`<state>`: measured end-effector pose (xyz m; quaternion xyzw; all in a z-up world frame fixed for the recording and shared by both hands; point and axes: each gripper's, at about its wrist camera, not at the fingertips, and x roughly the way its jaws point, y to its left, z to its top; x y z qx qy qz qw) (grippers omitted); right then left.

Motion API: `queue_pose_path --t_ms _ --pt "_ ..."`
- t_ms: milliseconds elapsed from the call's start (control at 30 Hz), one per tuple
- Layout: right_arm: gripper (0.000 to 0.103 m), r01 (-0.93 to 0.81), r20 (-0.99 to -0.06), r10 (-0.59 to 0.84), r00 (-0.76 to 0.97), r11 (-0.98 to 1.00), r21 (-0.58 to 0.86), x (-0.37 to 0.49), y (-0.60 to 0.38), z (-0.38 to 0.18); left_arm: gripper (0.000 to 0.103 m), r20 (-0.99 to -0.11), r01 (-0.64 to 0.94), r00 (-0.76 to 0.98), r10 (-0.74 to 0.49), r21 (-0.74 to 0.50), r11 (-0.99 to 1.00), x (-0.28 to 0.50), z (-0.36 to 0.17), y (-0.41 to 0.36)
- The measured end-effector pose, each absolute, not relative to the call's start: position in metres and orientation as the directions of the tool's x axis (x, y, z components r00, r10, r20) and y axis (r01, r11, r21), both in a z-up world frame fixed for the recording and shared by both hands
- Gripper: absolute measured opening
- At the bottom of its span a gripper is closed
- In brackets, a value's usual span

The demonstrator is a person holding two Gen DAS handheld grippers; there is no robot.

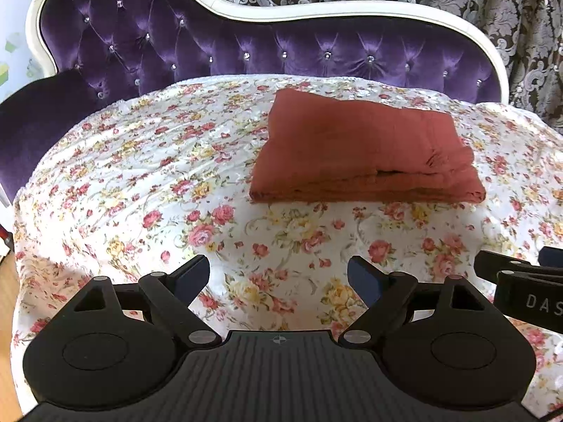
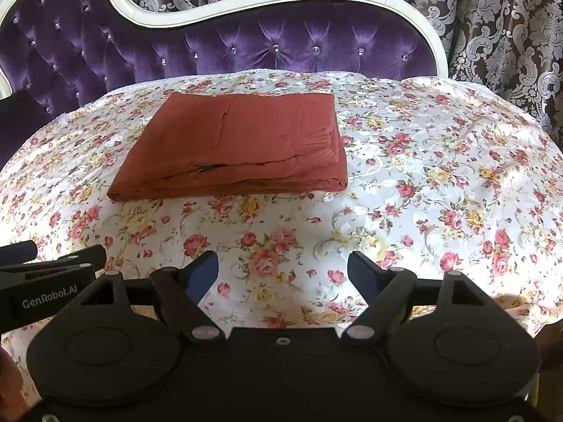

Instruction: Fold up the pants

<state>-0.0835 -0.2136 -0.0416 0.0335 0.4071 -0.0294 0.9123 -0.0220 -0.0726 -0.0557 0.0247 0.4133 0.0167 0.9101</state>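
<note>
The rust-red pants (image 1: pixel 362 151) lie folded into a flat rectangle on the floral sheet, several layers showing along the near edge. In the right wrist view the same pants (image 2: pixel 239 144) sit left of centre. My left gripper (image 1: pixel 278 277) hovers open over bare sheet, well short of the pants, nothing between its fingers. My right gripper (image 2: pixel 283 272) is also open and empty, back from the pants' near edge. Each gripper shows at the other view's side: the right one (image 1: pixel 520 277) and the left one (image 2: pixel 52 263).
The floral sheet (image 1: pixel 140 183) covers a rounded bed with a purple tufted headboard (image 1: pixel 176 45) in a white frame behind it. Patterned curtains (image 2: pixel 492 28) hang at the back and right. Wooden floor (image 1: pixel 7 299) shows at the far left.
</note>
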Motion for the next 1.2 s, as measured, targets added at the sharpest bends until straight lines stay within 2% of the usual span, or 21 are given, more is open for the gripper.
queue_pose_path --t_ms 1200 --pt "0.081 0.069 -0.757 -0.018 0.654 0.997 0.036 -0.0779 -0.2041 -0.0456 0.085 -0.763 0.016 0.646 0.026 0.048 0.999 -0.0198 -0.0568 -0.0783"
